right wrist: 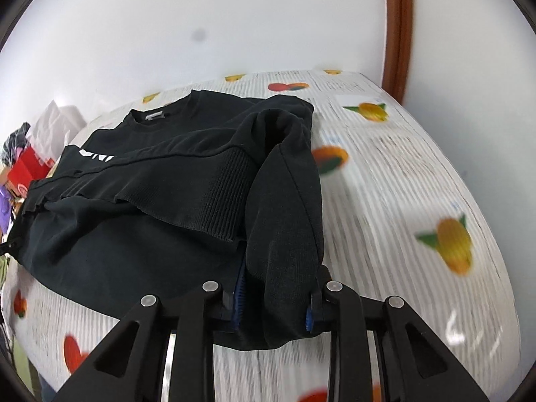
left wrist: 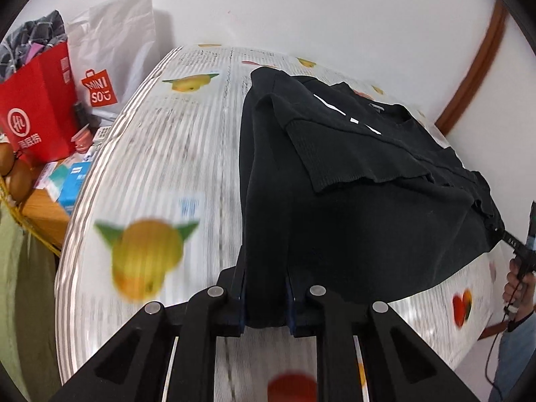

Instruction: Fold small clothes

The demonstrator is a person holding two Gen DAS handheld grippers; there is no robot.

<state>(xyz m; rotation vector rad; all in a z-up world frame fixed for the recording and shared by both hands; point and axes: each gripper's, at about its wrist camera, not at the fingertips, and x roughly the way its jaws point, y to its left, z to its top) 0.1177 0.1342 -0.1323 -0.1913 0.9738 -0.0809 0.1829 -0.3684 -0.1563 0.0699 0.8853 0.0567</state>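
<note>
Only the left wrist view shows the red bag beside the sweater.

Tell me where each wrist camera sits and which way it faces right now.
Left wrist: on the left tongs, looking down along them across the fruit-print table cover; they pinch the black sweatshirt. The right tongs and hand show at the right edge.
Right wrist: on the right tongs, facing the wall; they grip the sweatshirt's other side.
Shared: sweatshirt, cover, red bag.
</note>
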